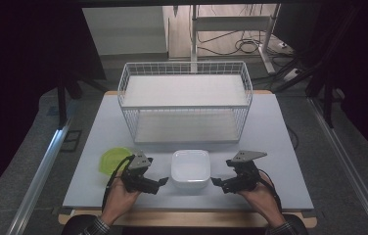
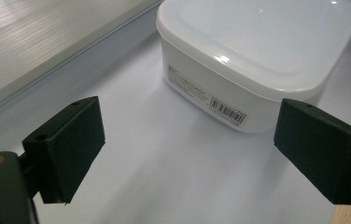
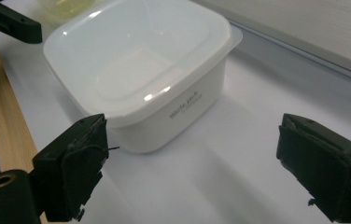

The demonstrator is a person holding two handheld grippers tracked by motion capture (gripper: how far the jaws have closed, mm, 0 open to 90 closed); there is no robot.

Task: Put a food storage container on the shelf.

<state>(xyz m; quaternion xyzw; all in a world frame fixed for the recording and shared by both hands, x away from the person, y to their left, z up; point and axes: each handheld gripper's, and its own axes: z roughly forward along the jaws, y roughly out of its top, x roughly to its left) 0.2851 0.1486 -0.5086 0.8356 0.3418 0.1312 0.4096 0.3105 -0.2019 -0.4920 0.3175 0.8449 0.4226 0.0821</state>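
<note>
A round yellow-green plastic bowl (image 1: 111, 159) is sitting at the near left of the pale table (image 1: 280, 147). Just right of it, the left tool (image 1: 164, 181) is hovering with jaws spread, gripping nothing. The square white lidded plastic container (image 1: 190, 169) is resting between both tools, apart from each. The right tool (image 1: 215, 181) is hovering likewise spread.

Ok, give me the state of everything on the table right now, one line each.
White container: lid on, upright, untouched between the grippers.
Green bowl: upright on the table, left of the container.
Wire basket: upright, nothing inside.
Left gripper: open, holding nothing.
Right gripper: open, holding nothing.
</note>
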